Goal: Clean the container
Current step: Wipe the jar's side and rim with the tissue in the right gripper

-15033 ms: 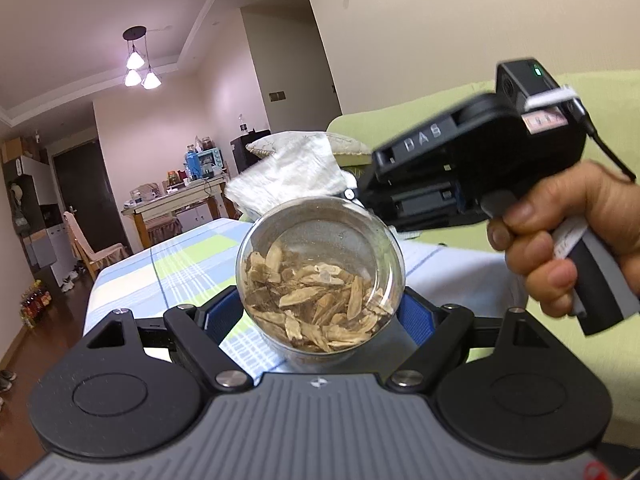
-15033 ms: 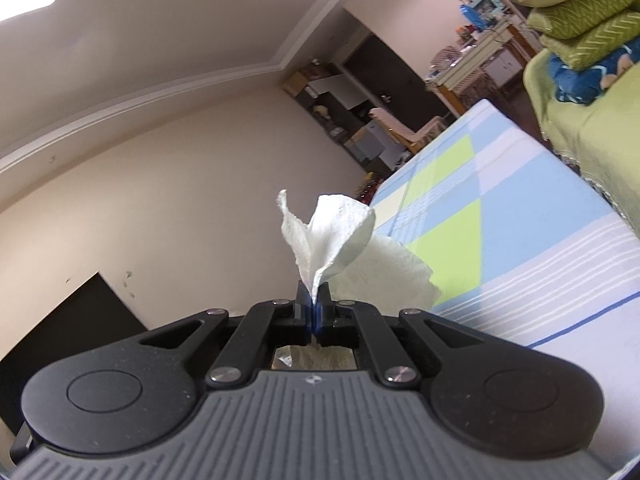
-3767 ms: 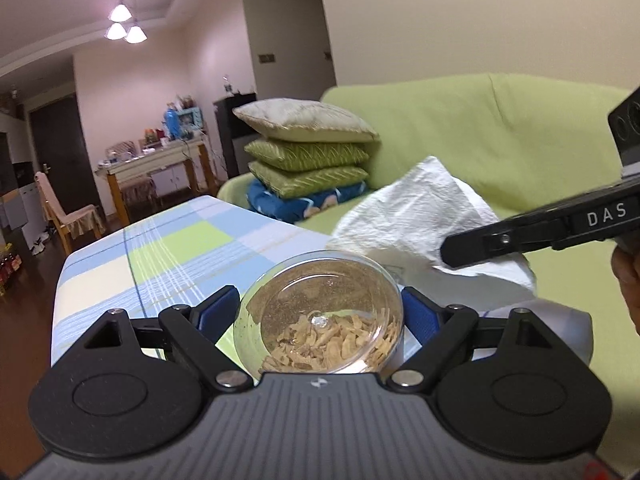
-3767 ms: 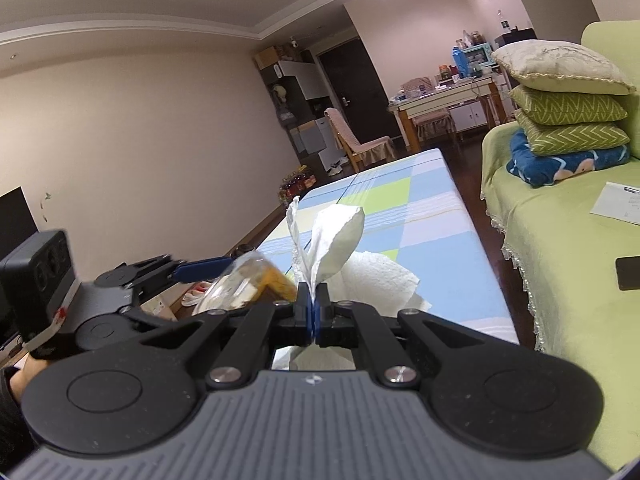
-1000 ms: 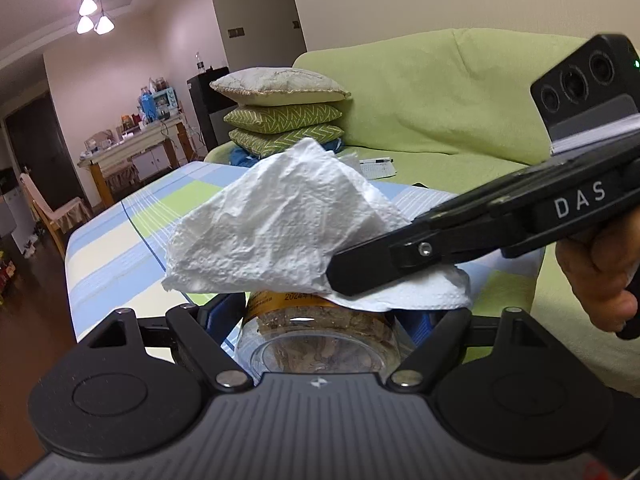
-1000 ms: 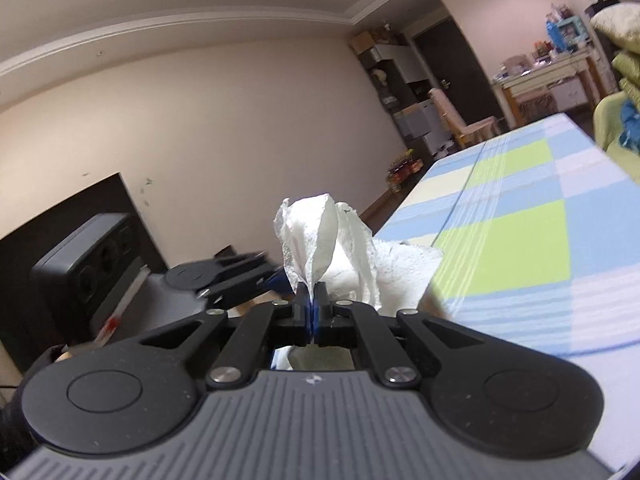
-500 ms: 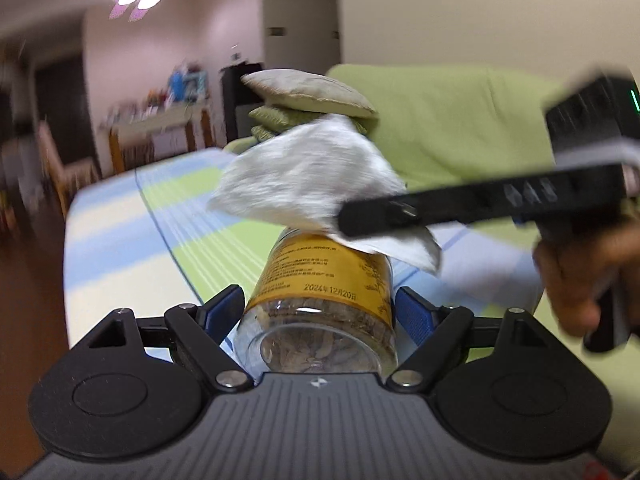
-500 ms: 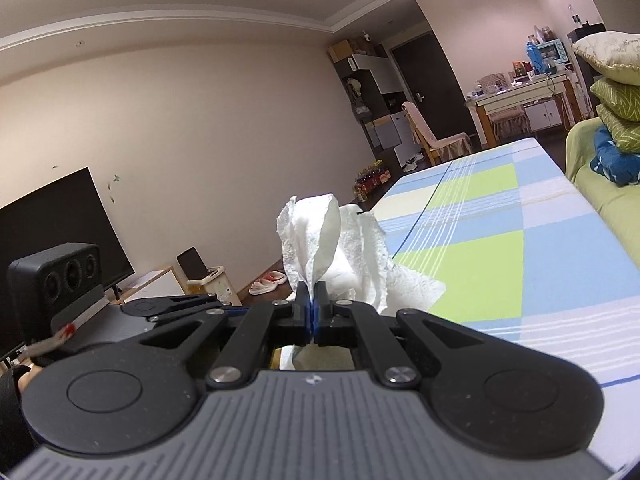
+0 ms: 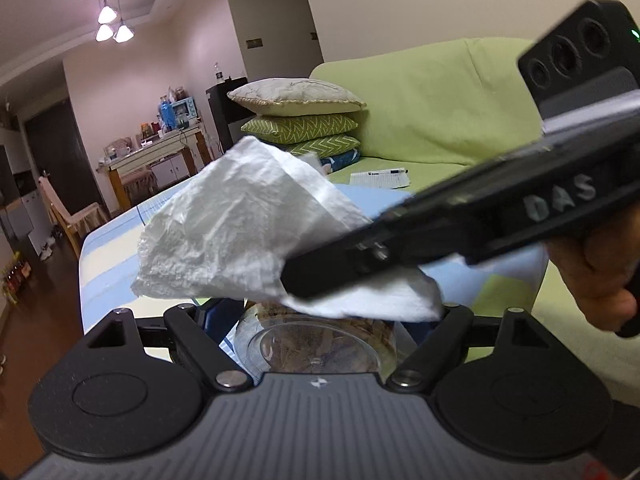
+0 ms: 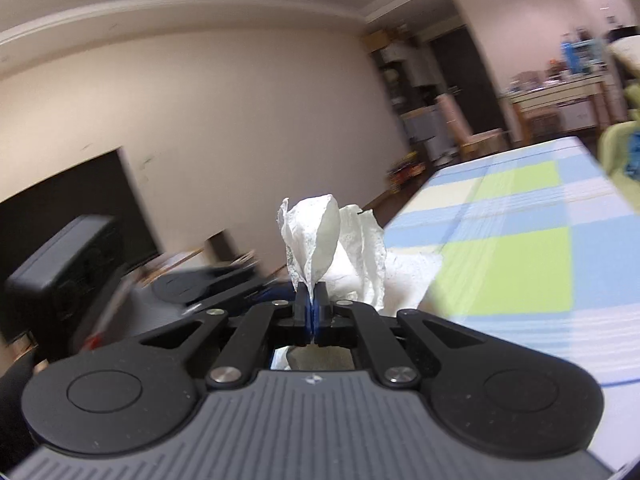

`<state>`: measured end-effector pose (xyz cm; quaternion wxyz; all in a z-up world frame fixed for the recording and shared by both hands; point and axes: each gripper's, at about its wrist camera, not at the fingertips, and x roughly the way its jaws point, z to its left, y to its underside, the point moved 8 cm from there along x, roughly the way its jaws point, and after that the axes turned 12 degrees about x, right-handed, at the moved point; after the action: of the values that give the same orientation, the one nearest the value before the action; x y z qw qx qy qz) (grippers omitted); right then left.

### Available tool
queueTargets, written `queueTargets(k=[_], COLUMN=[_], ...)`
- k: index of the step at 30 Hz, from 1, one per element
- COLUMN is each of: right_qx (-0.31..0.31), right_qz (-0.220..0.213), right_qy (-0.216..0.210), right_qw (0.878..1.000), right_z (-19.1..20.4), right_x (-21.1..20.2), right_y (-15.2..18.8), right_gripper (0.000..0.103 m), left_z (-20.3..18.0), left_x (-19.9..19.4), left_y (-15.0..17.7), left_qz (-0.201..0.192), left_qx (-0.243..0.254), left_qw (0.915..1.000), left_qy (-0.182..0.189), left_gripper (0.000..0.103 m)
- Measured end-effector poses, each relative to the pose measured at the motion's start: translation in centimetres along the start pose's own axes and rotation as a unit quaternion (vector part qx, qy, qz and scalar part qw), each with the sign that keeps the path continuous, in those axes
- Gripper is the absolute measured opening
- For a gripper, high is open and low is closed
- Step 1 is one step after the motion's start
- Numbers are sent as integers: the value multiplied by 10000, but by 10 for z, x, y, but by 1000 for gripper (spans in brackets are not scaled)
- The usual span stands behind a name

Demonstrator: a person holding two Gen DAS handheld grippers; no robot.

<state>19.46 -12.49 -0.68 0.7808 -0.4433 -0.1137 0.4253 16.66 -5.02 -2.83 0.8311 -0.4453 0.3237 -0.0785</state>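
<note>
Over on the left, the jar (image 9: 316, 340) is clamped between the fingers of the left tool (image 9: 320, 320), lying on its side with its clear base toward the camera, and dried slices can be seen inside. Draped right over the jar is the paper towel (image 9: 240, 236), pinched tight in the closed right tool (image 10: 310, 312), which is gripped by a hand (image 9: 596, 276) above the checked surface (image 10: 520, 264).

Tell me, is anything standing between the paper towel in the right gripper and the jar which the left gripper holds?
Nothing visible does. The right gripper, shut on the paper towel, holds it directly over the jar gripped by the left gripper; whether towel and jar touch is unclear.
</note>
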Motion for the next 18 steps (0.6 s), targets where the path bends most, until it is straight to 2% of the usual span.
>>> queueTargets(k=[2,4,11,16,18], right_qx=[312,349,488,695,706], right_qz=[-110,-142,-147,-608,-667], right_qy=[87,97,44,95,149], right_qw=[9994,9992,9987,9957,9952], right_z=[-13,-17,-21,-35,-41], right_x=[-5,-10,-21,-47,-53], right_y=[-7,-7,-6,-21,-24], right_gripper=[0,0,0,0,0], left_z=[-2,-4,1,3,3], left_x=[2,0,13,33,44], left_y=[-2,-2,-20,-37,-41], left_qz=[73,205,719,1135,1267], left_qx=[77,197,335,616,715], left_qw=[9999,9994,9923,9840,9813], left_qy=[54,186,948,1230,1260], left_gripper=[82,82,86,86,86])
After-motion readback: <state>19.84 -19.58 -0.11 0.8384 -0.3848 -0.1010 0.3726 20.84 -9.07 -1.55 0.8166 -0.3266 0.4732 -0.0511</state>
